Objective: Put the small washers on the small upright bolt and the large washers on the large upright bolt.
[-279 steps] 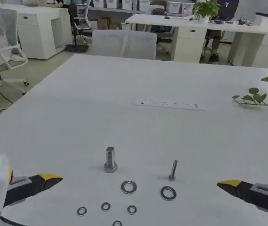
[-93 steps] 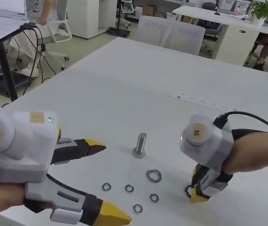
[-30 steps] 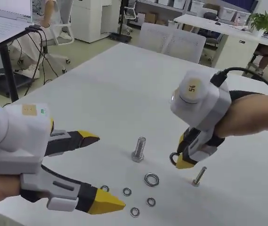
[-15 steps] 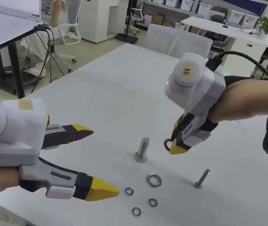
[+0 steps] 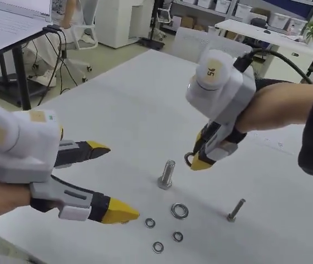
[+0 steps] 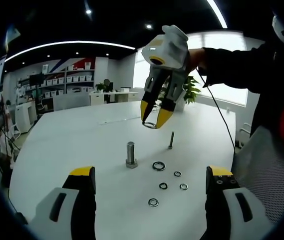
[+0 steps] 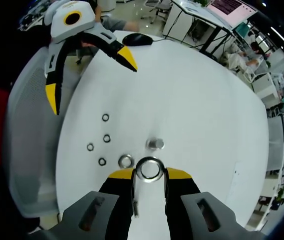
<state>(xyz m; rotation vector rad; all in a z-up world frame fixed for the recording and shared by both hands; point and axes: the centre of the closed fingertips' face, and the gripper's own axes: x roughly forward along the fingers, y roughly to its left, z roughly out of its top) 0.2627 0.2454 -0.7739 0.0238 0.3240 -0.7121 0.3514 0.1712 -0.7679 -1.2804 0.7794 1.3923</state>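
Close to the near edge of the tabletop, four small washers are seen lying flat in a loose cluster. The left tool is held just above them with its jaws spread wide and nothing between them. One yellow tip is over the washer at the left end of the cluster. Just beyond, a large washer is lying flat, and behind it the large bolt is stood on its head with the thread up. The small bolt is stood well apart to its right. Above and a little right of the large bolt, the right tool is held nose down, its jaws nearly closed on a second large washer. That washer is pinched by the rim between the tips and looks roughly level, with its hole left free. The washers are judged to be thin, stiff metal rings, light and smooth. A slip or a twist between the tips is therefore to be expected if the pinch is light. A flat-lying one is best taken across its outer edge, or tipped up first, so that the hole is kept clear for the thread. Both bolts are only stood on their heads and could be knocked over by a sideways nudge.
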